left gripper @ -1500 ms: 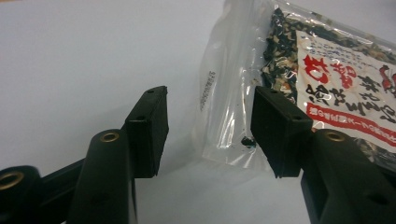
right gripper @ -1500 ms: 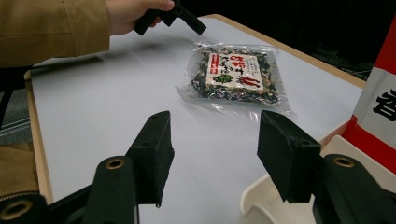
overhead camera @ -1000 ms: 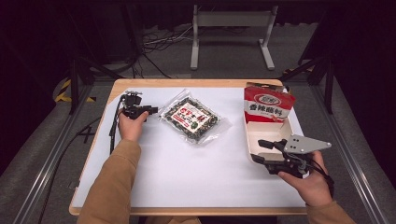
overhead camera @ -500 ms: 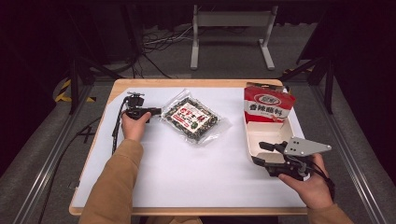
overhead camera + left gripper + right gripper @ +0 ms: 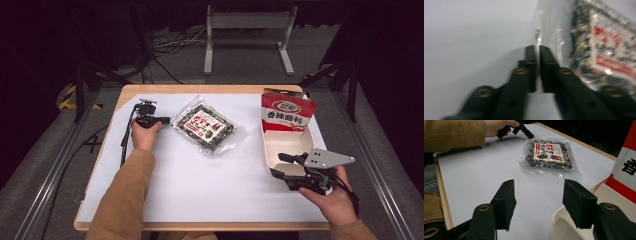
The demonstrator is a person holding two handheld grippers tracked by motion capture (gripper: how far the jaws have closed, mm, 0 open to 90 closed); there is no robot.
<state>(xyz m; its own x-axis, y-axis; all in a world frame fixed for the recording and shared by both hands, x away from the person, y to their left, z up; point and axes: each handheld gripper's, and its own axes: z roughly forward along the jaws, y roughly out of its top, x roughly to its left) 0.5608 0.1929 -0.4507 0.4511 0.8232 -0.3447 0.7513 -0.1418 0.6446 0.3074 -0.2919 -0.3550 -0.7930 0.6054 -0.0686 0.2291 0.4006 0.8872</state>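
One corner pinched: my left gripper (image 5: 537,50) has just closed on the seaweed packet's (image 5: 208,125) clear edge; right gripper (image 5: 537,195) gapes beside the white tray (image 5: 280,150), packet not yet lifted.

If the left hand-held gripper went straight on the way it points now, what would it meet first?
Probably the clear edge of the snack packet: the left hand-held gripper, its jaws just closed, points right at it. Whether they already pinch the film is unclear.
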